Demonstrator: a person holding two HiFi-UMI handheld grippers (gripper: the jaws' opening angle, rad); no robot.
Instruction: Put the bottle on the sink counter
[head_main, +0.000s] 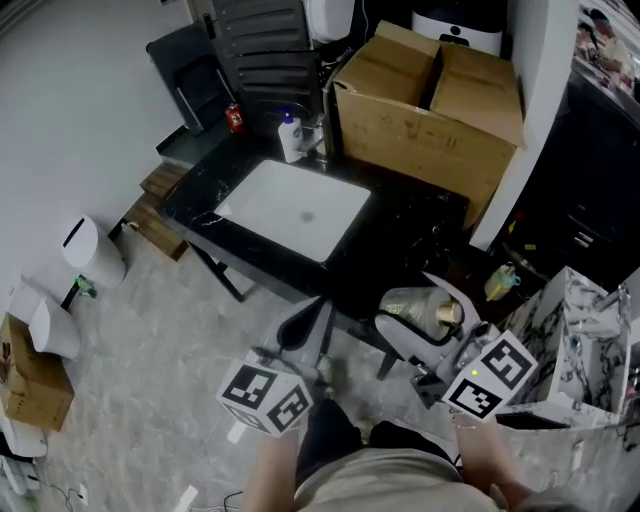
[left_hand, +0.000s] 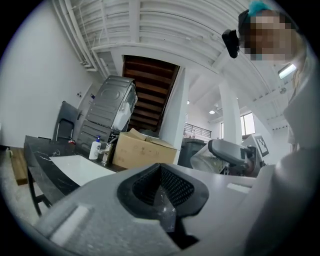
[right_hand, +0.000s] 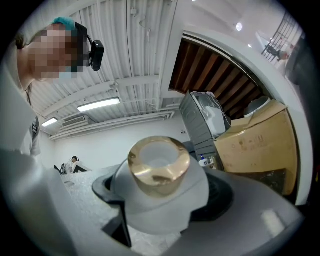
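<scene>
I am in the carrying step: my right gripper (head_main: 432, 322) has its jaws clamped on the neck and shoulder of the bottle (right_hand: 160, 172), a pale translucent one with a gold cap, and in the right gripper view the cap points back toward the camera. My left gripper (left_hand: 162, 197) has its jaws pressed together with nothing between them, so I judge it has no part in this job for now. From the head view the bottle hangs over the floor, on my side of the white sink basin (head_main: 295, 208) and off to its right, clear of the black sink counter (head_main: 400, 225) that surrounds the basin. Nothing has been placed yet. A cardboard box (head_main: 430, 110) takes up the counter beyond and to the right of the basin, and a soap bottle (head_main: 289, 135) stands just behind the basin. The bare dark strip directly right of the basin, in front of the box, looks like the best landing spot. Next I need to carry the bottle forward over that strip, turn it base down, lower it until it rests there, and only then let the jaws part.
</scene>
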